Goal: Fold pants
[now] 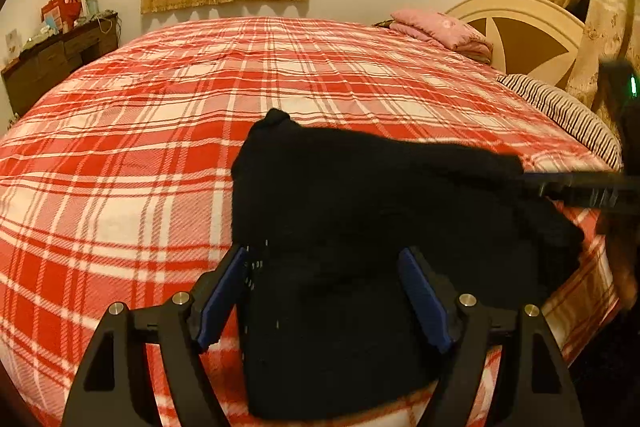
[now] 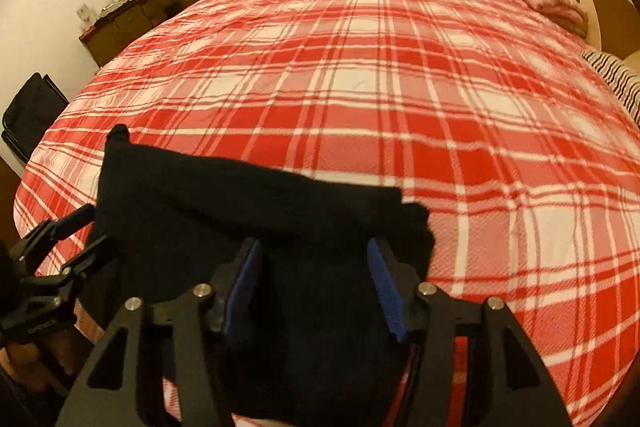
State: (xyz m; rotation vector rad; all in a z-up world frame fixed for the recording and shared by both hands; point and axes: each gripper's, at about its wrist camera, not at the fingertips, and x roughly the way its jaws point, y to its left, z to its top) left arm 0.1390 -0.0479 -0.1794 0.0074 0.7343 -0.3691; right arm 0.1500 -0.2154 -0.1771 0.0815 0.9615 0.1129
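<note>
Black pants [image 1: 360,203] lie folded in a dark bundle on the red and white plaid bedcover [image 1: 160,147], near its front edge. My left gripper [image 1: 323,253] hangs just above the bundle's near left part, with blue pads [image 1: 220,299] spread wide and nothing pinched. In the right wrist view the pants [image 2: 240,203] spread leftward from my right gripper [image 2: 314,245]. Its jaws stand apart over the cloth's right end, and the pads [image 2: 386,287] do not press on the fabric. The left gripper [image 2: 60,247] shows at that view's left edge. The right gripper [image 1: 580,187] appears blurred at the pants' right end.
A folded pink quilt [image 1: 444,31] and a striped pillow [image 1: 560,111] lie by the cream headboard [image 1: 528,27] at the far right. A dark dresser [image 2: 136,15] with boxes stands at the far left wall. A black chair [image 2: 32,115] sits beside the bed's left edge.
</note>
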